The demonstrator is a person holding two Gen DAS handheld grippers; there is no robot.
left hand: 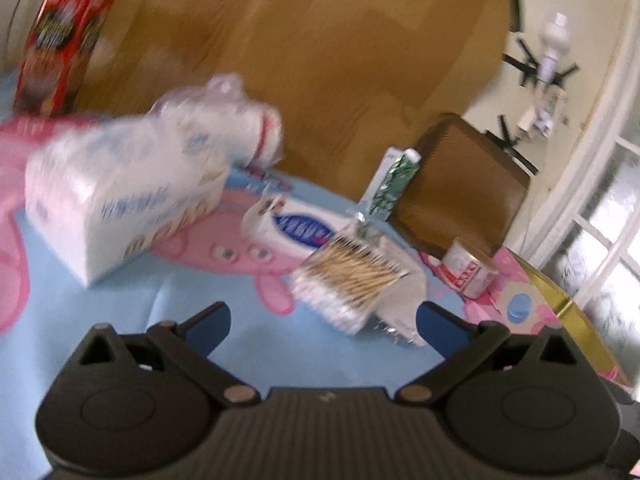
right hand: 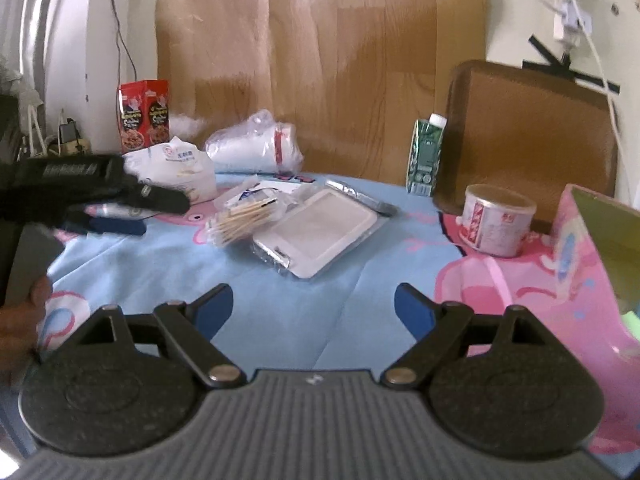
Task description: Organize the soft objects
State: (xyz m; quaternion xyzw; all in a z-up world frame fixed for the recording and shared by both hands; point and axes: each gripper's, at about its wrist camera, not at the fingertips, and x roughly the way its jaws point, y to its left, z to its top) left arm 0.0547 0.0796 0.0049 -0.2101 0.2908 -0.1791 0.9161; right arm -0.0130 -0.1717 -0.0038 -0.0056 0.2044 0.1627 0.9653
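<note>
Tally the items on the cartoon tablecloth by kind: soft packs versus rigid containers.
Soft packs: 4 (tissue pack, plastic-wrapped white bundle, cotton swab bag, flat white pad pack)
Rigid containers: 3 (red box, green carton, can)
Total: 7

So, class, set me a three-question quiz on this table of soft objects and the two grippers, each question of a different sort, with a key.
1. True or false: the right gripper is clamped on the cotton swab bundle.
2. What stands right beside the brown tray leaning on the wall? A) the green carton B) the red box C) the tissue pack
3. Fill in: the left gripper has its jaws ____.

Key: 1 false, both grippers hold nothing; 2 A; 3 open.
</note>
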